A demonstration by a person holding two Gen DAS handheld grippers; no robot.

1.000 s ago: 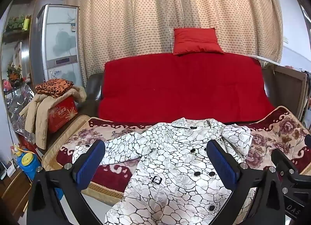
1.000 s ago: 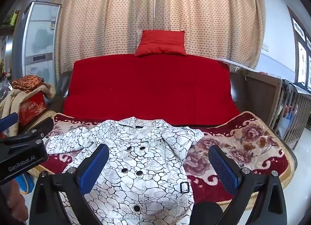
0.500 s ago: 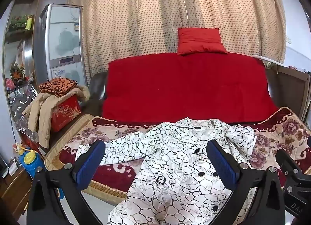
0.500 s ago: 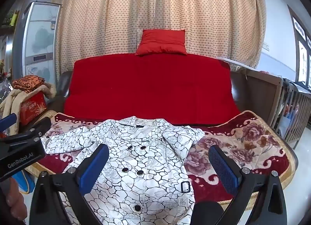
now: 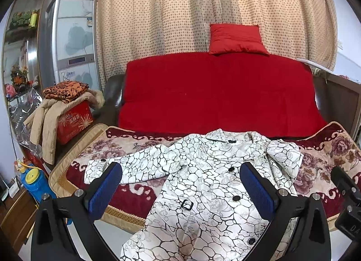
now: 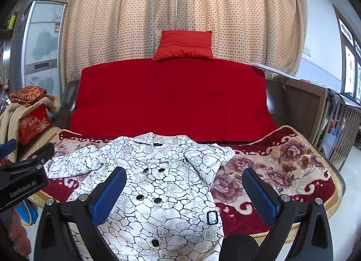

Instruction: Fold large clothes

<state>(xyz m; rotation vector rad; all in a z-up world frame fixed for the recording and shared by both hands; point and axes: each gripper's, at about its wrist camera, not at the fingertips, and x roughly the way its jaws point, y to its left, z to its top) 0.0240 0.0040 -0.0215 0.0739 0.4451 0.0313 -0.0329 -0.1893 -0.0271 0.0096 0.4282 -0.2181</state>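
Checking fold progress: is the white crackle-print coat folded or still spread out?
Mostly spread: the white crackle-print coat lies front up on the floral blanket, one sleeve stretched sideways, the other folded in, hem hanging over the edge.

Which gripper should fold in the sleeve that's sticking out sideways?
Probably the left gripper. The coat's spread sleeve lies just beyond its left fingertip, while the right gripper is open on the coat's other side.

both black hand-held grippers, the left hand-held gripper (image 5: 180, 187) and the right hand-held gripper (image 6: 183, 191), are showing blue ribbed pads (image 6: 109, 195) and silver screws (image 5: 282, 192); the left body is bearing white "genrobot.ai" lettering (image 6: 22, 189).
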